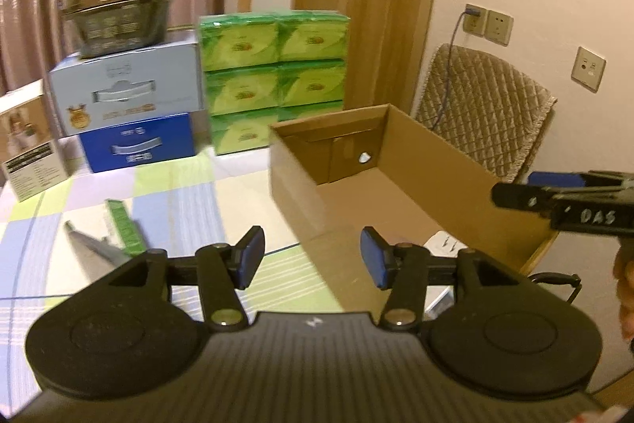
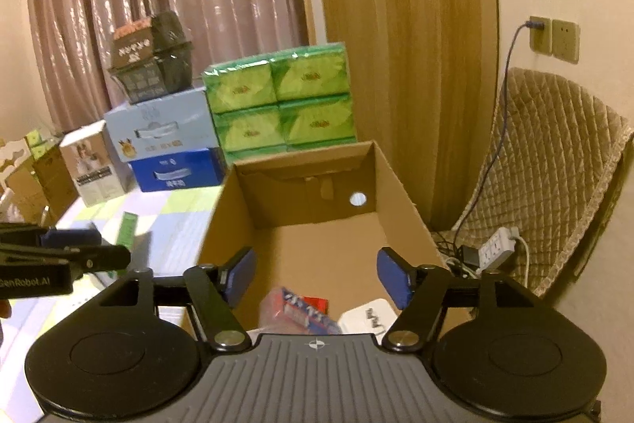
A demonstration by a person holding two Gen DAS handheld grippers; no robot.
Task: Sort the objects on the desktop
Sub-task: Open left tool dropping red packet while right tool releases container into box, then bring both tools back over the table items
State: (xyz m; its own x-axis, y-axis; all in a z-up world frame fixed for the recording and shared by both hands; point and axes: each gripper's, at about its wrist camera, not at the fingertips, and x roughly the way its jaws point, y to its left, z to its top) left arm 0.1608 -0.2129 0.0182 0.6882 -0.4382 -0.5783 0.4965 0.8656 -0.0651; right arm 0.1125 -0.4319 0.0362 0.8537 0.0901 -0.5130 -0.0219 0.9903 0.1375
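An open cardboard box (image 1: 301,185) stands on the checked tablecloth (image 1: 190,201). My left gripper (image 1: 313,252) hovers open and empty by the box's near left corner. A slim green box (image 1: 125,228) and a grey flat item (image 1: 95,246) lie on the cloth to its left. My right gripper (image 2: 317,274) is open over the cardboard box (image 2: 396,177), with nothing between its pads. Below it, inside the box, lie a red and blue packet (image 2: 301,308) and a white plug adapter (image 2: 368,316). The right gripper's fingers (image 1: 523,197) show side-on at the right edge of the left wrist view.
At the table's back stand green tissue packs (image 1: 273,66), a pale blue carton (image 1: 126,90) on a dark blue one (image 1: 138,145), a black package (image 1: 119,2) on top, and a white box (image 1: 27,141). A quilted chair (image 2: 547,161) and a power strip (image 2: 495,244) are to the right.
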